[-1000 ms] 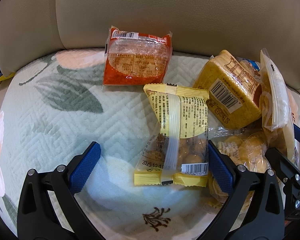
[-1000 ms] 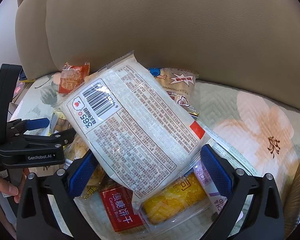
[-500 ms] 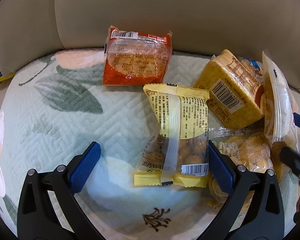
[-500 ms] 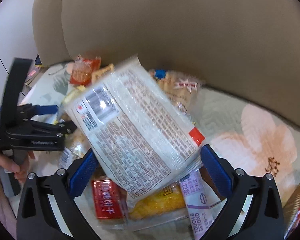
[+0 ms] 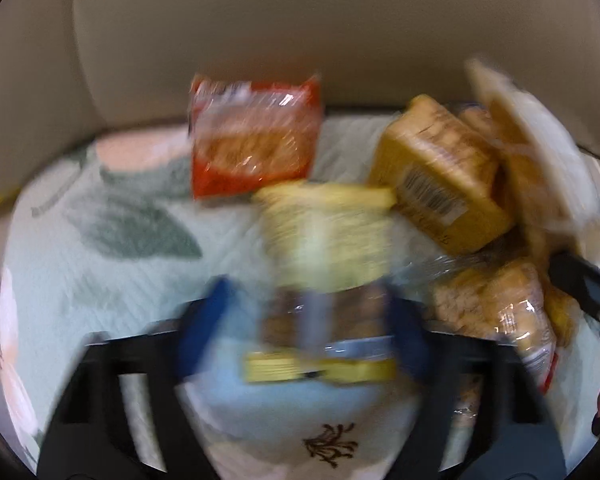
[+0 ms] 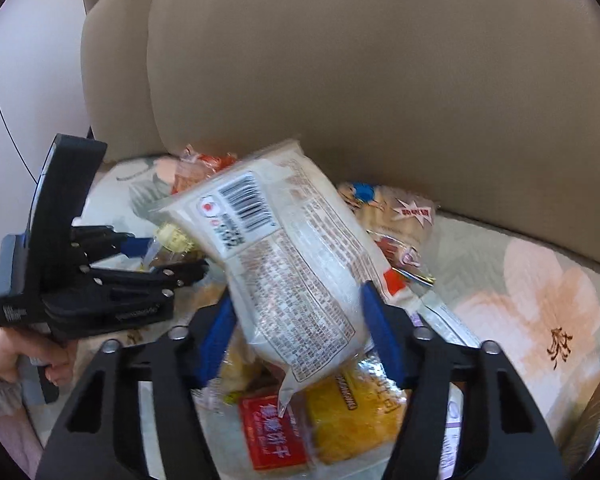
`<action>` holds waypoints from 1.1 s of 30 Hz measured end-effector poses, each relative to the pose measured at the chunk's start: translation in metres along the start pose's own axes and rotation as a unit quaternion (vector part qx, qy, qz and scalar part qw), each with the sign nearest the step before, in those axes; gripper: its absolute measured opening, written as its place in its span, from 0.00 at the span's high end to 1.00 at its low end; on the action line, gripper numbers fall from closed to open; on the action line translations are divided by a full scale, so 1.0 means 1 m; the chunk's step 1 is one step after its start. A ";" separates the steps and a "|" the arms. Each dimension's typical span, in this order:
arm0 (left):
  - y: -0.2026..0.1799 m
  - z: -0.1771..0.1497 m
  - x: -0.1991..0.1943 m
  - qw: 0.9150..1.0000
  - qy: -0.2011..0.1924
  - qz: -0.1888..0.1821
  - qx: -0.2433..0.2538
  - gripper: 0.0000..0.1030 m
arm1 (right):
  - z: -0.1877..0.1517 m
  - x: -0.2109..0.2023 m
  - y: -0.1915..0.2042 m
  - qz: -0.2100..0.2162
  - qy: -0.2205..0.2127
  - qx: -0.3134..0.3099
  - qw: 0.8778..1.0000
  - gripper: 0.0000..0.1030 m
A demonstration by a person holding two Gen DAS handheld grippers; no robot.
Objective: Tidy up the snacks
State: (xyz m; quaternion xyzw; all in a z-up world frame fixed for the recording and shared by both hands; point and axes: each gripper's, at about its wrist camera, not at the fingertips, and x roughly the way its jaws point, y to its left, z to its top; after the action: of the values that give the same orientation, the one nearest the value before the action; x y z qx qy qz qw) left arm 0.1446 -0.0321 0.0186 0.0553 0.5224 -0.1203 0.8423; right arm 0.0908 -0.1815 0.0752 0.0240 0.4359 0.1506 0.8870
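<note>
While the right tool (image 6: 298, 336) clamps a large white snack bag (image 6: 288, 264) between its blue pads, lifted at a tilt above the pile, the left tool (image 5: 304, 320) appears in a motion-blurred view with its pads on either side of a yellow cookie packet (image 5: 324, 272); whether they grip it cannot be told. Snacks lie on a floral quilted seat cover (image 5: 112, 264) against a beige sofa back (image 6: 380, 80). An orange cracker pack (image 5: 256, 140) lies near the backrest, a yellow box-shaped pack (image 5: 440, 184) to its right. Under the white bag sit a red biscuit packet (image 6: 274, 432) and a yellow pack (image 6: 352, 420). A hand (image 6: 4, 356) holds the left tool's handle.
</note>
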 end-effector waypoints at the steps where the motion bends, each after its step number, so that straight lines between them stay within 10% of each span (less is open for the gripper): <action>1: -0.002 0.000 -0.001 1.000 -0.001 0.004 0.004 0.55 | 0.001 -0.001 0.002 0.000 -0.002 0.001 1.000 0.50; 11: 0.005 -0.009 -0.030 0.999 -0.033 -0.002 -0.007 0.56 | 0.005 -0.037 0.012 -0.001 -0.040 0.031 0.999 0.60; 14: 0.008 -0.013 -0.053 0.999 -0.048 -0.003 -0.005 0.56 | 0.006 -0.063 0.011 -0.003 -0.059 0.050 0.997 0.94; 24: 0.009 -0.041 -0.094 0.997 -0.048 -0.015 -0.051 0.56 | 0.001 -0.106 0.008 0.021 -0.070 0.056 0.996 1.00; 25: 0.008 -0.043 -0.097 0.997 -0.051 -0.014 -0.050 0.56 | 0.000 -0.105 0.006 0.023 -0.058 0.059 0.996 0.96; 28: -0.003 -0.047 -0.101 0.997 -0.060 -0.007 -0.038 0.56 | -0.004 -0.102 -0.004 0.002 -0.029 0.064 0.998 0.10; 33: -0.009 -0.054 -0.100 0.998 -0.041 -0.022 -0.041 0.55 | -0.019 -0.063 -0.007 0.026 0.067 0.057 0.996 0.05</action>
State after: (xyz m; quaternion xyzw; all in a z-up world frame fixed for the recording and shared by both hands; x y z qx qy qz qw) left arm 0.0531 -0.0149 0.0844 0.0042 0.4932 -0.1189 0.8617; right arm 0.0416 -0.2076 0.1107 0.0755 0.5015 0.1497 0.8488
